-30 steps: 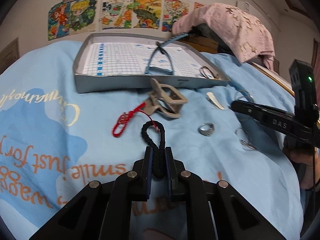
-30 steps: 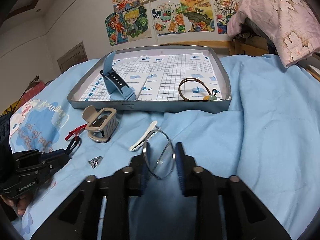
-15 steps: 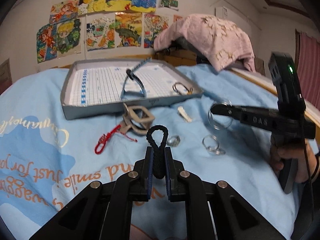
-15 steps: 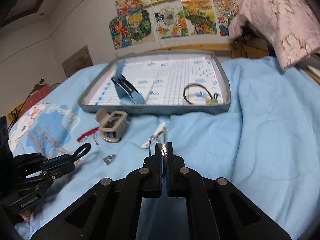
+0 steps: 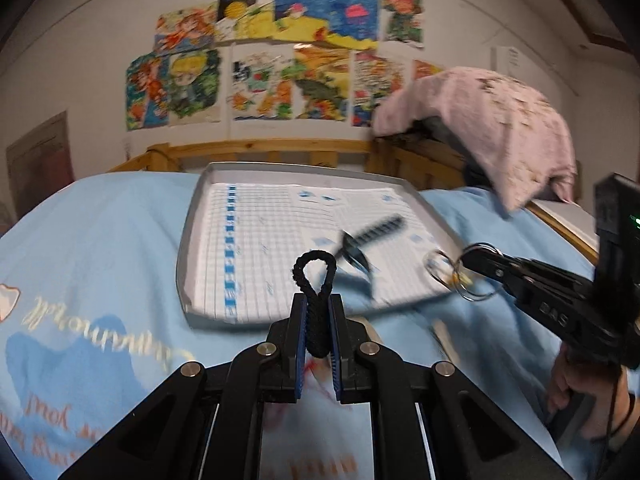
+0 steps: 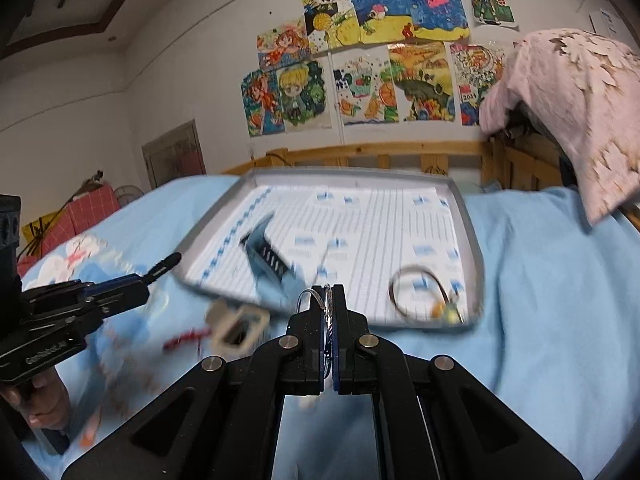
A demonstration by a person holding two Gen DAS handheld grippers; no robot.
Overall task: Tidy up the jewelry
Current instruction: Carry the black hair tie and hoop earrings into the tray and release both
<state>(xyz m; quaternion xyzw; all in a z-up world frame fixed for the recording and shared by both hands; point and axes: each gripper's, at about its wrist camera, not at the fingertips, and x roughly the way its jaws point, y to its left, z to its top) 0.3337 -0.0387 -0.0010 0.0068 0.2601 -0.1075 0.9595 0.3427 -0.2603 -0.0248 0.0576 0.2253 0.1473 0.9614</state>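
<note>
- Black braided cord loop (image 5: 316, 280) is sitting clamped between the jaws of the left hand-held gripper (image 5: 318, 320), its loop end sticking up past the fingertips, held above the bed in front of the tray.
- Right hand-held gripper (image 6: 328, 312) is pinching a thin silver ring (image 6: 316, 300) edge-on, jaws pressed together on it, also in front of the tray's near edge.
- Left wrist view is showing the right hand-held gripper (image 5: 466, 258) coming in from the right with the silver ring (image 5: 476, 276) at its tip, a hand (image 5: 576, 384) gripping its handle.
- Right wrist view is showing the left hand-held gripper (image 6: 160, 270) at the left with the black cord poking out of its tip.
- Grey tray (image 6: 474, 240) lined with grid paper is lying on the light blue bedsheet (image 6: 552, 300).
- Blue watch strap (image 6: 266, 256) is lying inside the tray, left part; blurred.
- Brown loop with a small yellow-green charm (image 6: 420, 292) is lying inside the tray near its front right corner.
- Beige hair claw clip (image 6: 236, 326) is lying on the sheet just in front of the tray, a red cord (image 6: 186, 336) just beside it on the left; both blurred.
- Pink cloth (image 6: 568, 108) is draping over the wooden bed frame at the right.
- Colourful drawings (image 6: 360, 60) are hanging on the wall behind.
</note>
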